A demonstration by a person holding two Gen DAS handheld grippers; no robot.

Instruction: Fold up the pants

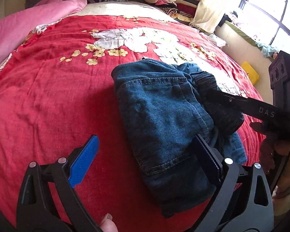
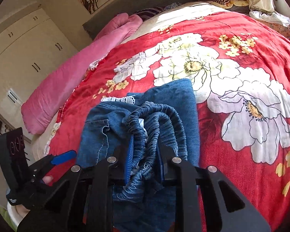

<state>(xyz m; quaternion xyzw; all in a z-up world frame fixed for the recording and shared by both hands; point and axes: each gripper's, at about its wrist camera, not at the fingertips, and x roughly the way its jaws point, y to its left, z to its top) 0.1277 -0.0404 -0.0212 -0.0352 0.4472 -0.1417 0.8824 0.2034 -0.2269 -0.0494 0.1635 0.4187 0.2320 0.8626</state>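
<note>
While jeans (image 1: 164,116) lie on red bedspread (image 1: 48,96), right tongs (image 2: 145,164) clamp elastic waistband (image 2: 152,119), left tongs (image 1: 143,160) spread wide

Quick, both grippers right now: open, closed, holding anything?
Left gripper: open, jaws wide apart, one finger resting against the folded jeans, nothing gripped.
Right gripper: closed on the jeans' elastic waistband, bunched between its blue pads.

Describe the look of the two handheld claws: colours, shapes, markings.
Both are black plastic frames with triangular cut-outs and round silver rivets at the pivots. The left claw carries flat, textured blue pads. The right claw has ribbed blue pads; its side reads "DAS" in pale letters. No sleeves show.
</note>
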